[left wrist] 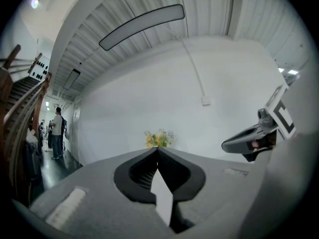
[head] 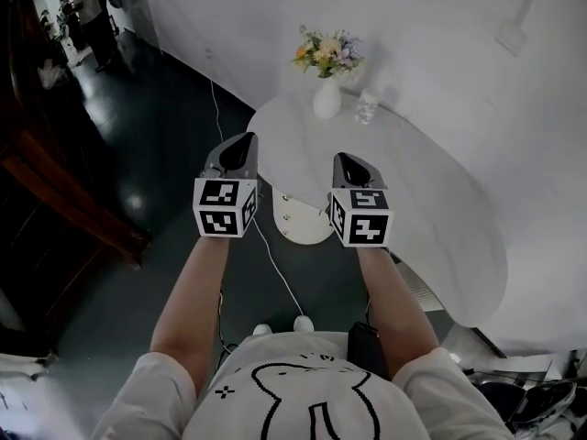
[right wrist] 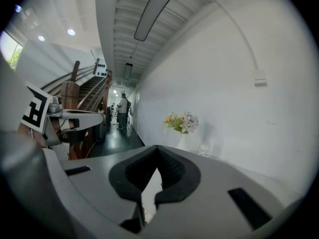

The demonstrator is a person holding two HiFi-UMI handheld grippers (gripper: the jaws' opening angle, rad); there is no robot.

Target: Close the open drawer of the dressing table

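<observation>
The white dressing table (head: 431, 200) has a rounded top and stands against the wall. Its open drawer (head: 303, 220) sticks out from under the near left edge, a pale rounded tray. In the head view my left gripper (head: 245, 142) hovers just left of the drawer and my right gripper (head: 349, 161) just right of it, both above table height. Each is shut with nothing held: the left jaws (left wrist: 157, 149) meet at the tips, and so do the right ones (right wrist: 157, 147). The drawer is hidden in both gripper views.
A white vase of flowers (head: 326, 94) and a small glass (head: 367, 108) stand at the tabletop's far end. A cable (head: 275, 278) runs over the dark floor. A wooden staircase (head: 64, 191) rises at the left. People (head: 87, 12) stand far down the corridor.
</observation>
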